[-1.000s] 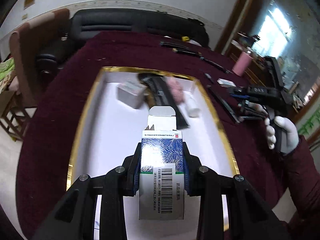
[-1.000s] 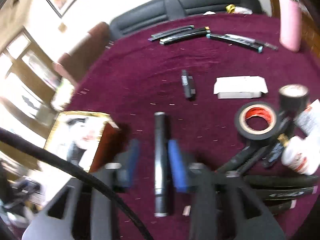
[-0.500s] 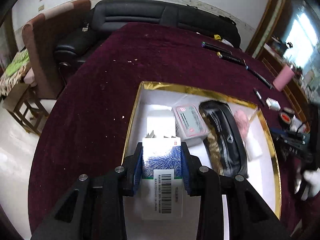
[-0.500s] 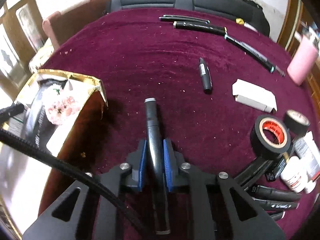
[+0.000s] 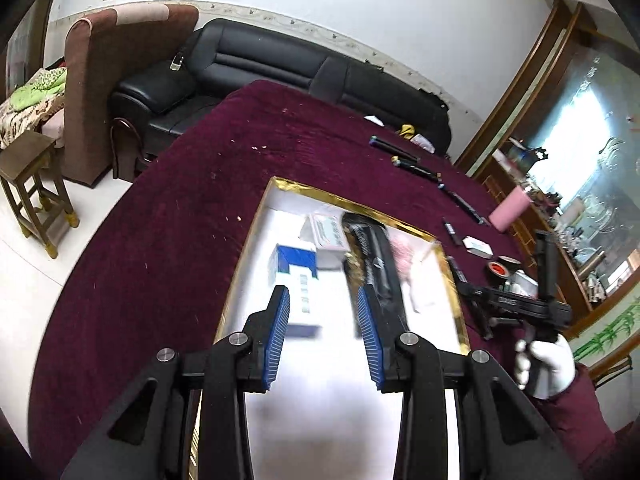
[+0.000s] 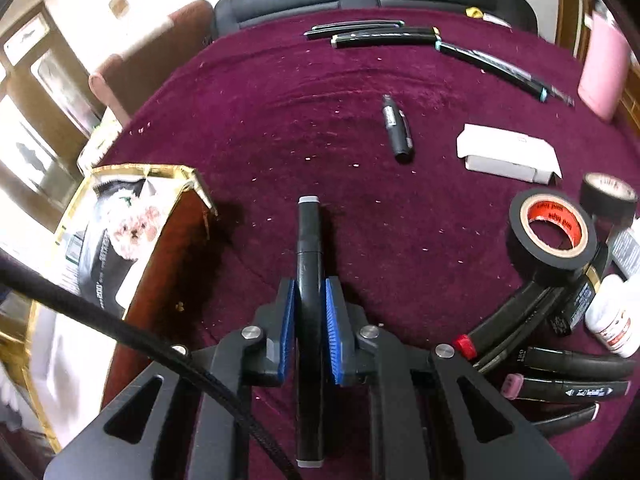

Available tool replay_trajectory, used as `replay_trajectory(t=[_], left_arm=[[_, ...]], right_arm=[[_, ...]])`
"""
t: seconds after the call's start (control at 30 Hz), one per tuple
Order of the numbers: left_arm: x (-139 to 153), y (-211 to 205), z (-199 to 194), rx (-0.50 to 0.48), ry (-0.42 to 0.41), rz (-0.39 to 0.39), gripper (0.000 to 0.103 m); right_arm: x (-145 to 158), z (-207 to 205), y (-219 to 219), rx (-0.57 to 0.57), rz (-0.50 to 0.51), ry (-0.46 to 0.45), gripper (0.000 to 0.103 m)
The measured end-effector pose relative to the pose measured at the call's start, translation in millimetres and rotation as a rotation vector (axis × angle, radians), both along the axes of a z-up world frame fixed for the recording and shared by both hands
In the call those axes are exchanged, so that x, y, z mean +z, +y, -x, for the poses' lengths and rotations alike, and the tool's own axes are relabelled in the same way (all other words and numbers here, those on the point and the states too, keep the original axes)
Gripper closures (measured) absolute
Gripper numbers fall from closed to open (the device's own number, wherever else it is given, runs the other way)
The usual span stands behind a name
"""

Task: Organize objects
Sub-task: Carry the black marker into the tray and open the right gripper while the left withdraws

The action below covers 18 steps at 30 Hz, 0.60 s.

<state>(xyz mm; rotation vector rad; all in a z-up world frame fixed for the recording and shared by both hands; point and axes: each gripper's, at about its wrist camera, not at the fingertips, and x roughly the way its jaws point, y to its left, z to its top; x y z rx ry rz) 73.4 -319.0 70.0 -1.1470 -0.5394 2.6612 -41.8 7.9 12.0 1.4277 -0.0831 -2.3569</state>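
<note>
Only the left wrist view shows the left tool (image 5: 323, 330) spread, holding nothing, above the gold-rimmed tray (image 5: 451, 272), where the blue-and-white carton (image 5: 296, 276) lies centre frame. The right view shows the right tool (image 6: 310, 322) pinching a smooth black cylindrical marker (image 6: 309, 280) over the plush maroon counter (image 6: 280, 120).

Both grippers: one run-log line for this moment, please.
left gripper: open, above gold-rimmed box | blue-white carton: in box | right gripper: shut on black marker
</note>
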Motion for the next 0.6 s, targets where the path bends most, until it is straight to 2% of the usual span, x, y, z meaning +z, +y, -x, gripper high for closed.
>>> replay_trajectory(t=[0.1, 0.27, 0.43, 0.6], left_arm=[[1.8, 5.2, -12.9, -0.003, 0.012, -0.034, 0.072], [-0.8, 3.3, -32.8, -0.008, 0.022, -0.076, 0.072], [-11.7, -3.0, -41.9, 0.005, 0.020, -0.114, 0.072], [-22.6, -10.1, -54.5, 0.010, 0.031, -0.170, 0.072]], right_arm=[[7.4, 2.2, 3.7, 0.006, 0.090, -0.008, 0.090], [37.1, -11.1, 17.5, 0.005, 0.294, -0.021, 0.090], [67.5, -26.3, -16.6, 0.097, 0.323, 0.008, 0.090], [80.9, -40.5, -59.0, 0.195, 0.318, 0.031, 0.090]])
